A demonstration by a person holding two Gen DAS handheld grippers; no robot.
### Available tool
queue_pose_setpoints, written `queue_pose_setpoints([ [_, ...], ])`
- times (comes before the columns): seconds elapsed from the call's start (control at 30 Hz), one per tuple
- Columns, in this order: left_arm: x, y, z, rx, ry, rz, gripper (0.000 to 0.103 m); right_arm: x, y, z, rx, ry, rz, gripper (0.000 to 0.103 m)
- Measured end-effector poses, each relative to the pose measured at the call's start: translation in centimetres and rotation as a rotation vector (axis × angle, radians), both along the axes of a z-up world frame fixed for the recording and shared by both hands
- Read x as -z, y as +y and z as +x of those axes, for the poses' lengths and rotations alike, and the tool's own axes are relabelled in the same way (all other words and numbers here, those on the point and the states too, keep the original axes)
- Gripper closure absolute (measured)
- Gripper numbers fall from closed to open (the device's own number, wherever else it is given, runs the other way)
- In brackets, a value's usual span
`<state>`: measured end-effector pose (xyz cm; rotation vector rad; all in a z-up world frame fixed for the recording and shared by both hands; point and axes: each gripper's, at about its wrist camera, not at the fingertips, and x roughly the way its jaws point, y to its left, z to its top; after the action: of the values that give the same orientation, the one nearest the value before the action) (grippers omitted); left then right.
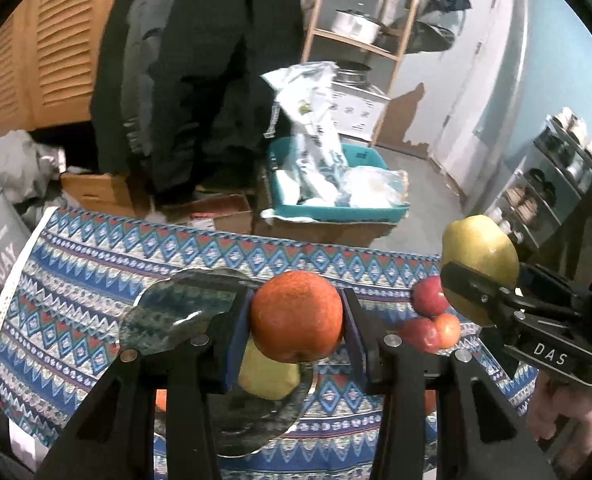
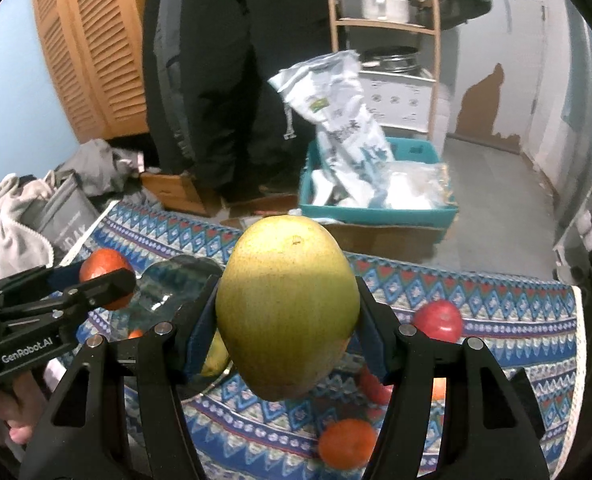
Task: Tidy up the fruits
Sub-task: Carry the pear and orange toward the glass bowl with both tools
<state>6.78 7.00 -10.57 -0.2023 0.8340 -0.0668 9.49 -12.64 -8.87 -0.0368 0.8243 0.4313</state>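
Observation:
My left gripper (image 1: 297,320) is shut on an orange (image 1: 296,312), held above a dark green glass plate (image 1: 167,320). A yellow-green fruit (image 1: 267,376) lies on that plate, under the orange. My right gripper (image 2: 287,320) is shut on a big yellow-green mango (image 2: 287,296), lifted over the patterned cloth (image 2: 496,320). The left wrist view shows the right gripper (image 1: 480,280) and mango (image 1: 480,244) at right. The right wrist view shows the left gripper (image 2: 95,276) and orange (image 2: 105,260) at left, next to the plate (image 2: 167,284). Red apples (image 1: 428,296) (image 2: 438,320) and another orange (image 2: 348,442) lie on the cloth.
Beyond the table's far edge stand a teal bin (image 1: 336,208) stuffed with plastic bags, cardboard boxes (image 1: 95,188), a hanging dark coat (image 1: 199,80) and a wooden shelf (image 1: 400,40) with pots. A person's hand (image 2: 11,408) grips the left handle.

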Motion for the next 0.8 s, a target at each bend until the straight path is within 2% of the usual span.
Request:
queue_pose_setpoints([
  [0.43,2.3,6.2,-0.1,-0.121,0.053,-0.005,0.059,3.2,6.7,2.2,-0.097,0.068,-0.02,0.041],
  [0.8,5.1,9.9,-0.2,-0.197,0.113,0.002,0.059,6.6,11.9,3.6,-0.167,0.15,-0.034,0.041],
])
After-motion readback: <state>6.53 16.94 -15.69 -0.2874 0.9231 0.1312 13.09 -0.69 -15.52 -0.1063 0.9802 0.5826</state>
